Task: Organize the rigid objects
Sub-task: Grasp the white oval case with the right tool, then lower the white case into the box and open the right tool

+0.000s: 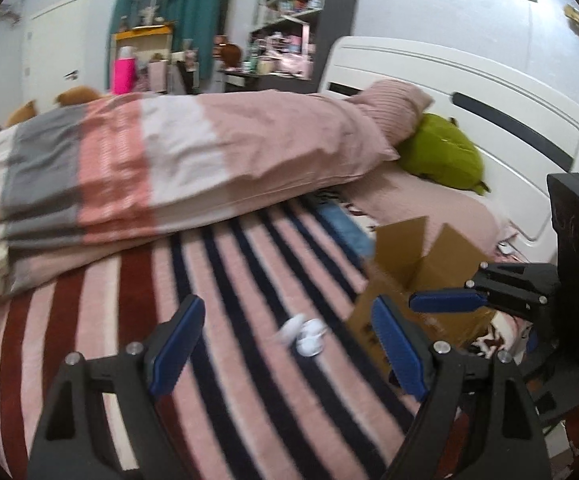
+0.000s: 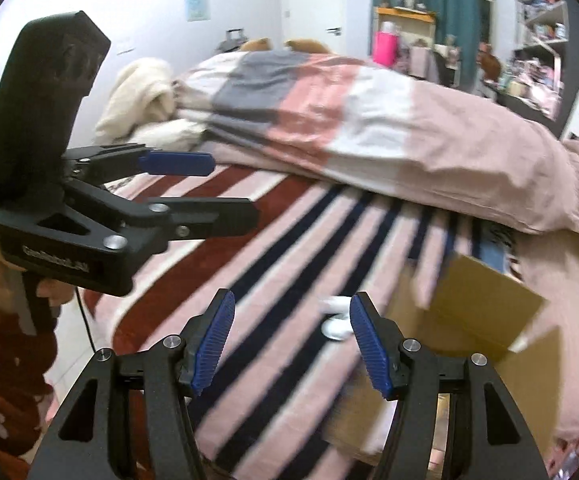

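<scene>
A small white rigid object (image 1: 304,335) lies on the striped blanket (image 1: 225,320), just left of an open cardboard box (image 1: 421,276). My left gripper (image 1: 285,344) is open and empty above the blanket, with the white object between and beyond its fingers. My right gripper (image 2: 291,340) is open and empty; the white object (image 2: 335,318) lies just ahead, near its right finger, with the box (image 2: 477,312) to the right. Each gripper shows in the other's view: the right one (image 1: 445,302) over the box, the left one (image 2: 197,184) at left.
A folded pink, white and grey duvet (image 1: 169,168) lies across the bed behind the blanket. A pink pillow (image 1: 389,108) and a green plush (image 1: 441,152) rest by the white headboard (image 1: 469,80). Shelves and a desk stand beyond the bed.
</scene>
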Tool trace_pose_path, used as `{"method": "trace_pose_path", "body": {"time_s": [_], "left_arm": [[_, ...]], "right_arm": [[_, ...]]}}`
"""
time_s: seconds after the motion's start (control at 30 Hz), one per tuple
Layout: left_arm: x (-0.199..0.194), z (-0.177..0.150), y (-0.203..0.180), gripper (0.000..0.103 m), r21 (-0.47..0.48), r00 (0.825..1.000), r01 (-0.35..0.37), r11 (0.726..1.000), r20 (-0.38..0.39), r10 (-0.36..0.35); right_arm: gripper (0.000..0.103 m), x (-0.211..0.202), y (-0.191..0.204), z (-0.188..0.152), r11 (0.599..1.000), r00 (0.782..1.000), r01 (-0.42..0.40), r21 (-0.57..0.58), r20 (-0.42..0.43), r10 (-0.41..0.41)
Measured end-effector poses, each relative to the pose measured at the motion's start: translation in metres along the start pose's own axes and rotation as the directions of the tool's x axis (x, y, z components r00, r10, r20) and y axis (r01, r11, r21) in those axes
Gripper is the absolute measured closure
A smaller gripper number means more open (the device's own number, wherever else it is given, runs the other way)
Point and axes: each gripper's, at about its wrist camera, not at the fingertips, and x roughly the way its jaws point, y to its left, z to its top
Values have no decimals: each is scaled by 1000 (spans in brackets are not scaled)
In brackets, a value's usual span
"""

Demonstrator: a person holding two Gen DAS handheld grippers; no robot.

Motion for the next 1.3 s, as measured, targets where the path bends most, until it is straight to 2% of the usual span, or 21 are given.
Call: {"method": "trace_pose_path", "body": {"time_s": [0.13,0.27,0.37,0.5,0.67,0.73,0.83,0.9,0.93,1.07,1.17,1.3], "left_arm": [[-4,-28,29,20,-33,998,-58,998,9,58],[3,-62,53,20,-69,997,-76,995,-14,75],[12,-83,63,20,-93,997,-69,993,-28,67],[21,-102,70,20,-125,999,-38,991,-39,33],[28,-111,74,20,-152,1000,-7,988,-29,3],[28,-112,73,20,-145,1000,-4,989,-25,1],[28,-111,73,20,-143,1000,-3,990,-21,0],[27,-111,74,20,-143,1000,-1,990,-19,-1],[27,-111,75,20,-144,1000,-2,990,-20,0],[27,-111,76,20,-146,1000,-2,989,-22,-1],[27,-110,75,20,-146,1000,6,989,-25,-10],[29,-108,70,20,-138,999,23,990,-36,-28]], "right_arm": [[46,39,24,-8,999,997,-45,-10,-56,44],[46,78,27,-26,999,993,-39,36,-112,43],[46,108,11,-46,994,988,55,97,-147,-40],[46,140,-23,-62,960,968,209,184,-175,-177],[47,158,-54,-68,925,947,295,241,-204,-249],[55,165,-64,-68,911,935,332,243,-210,-285],[56,174,-70,-65,899,926,361,247,-211,-314],[71,175,-72,-64,892,918,382,243,-207,-337],[77,175,-72,-63,894,920,379,240,-204,-336],[77,167,-62,-63,919,936,332,212,-194,-294],[77,149,-42,-70,961,969,205,188,-181,-171],[77,124,-12,-72,987,988,99,123,-132,-82]]}}
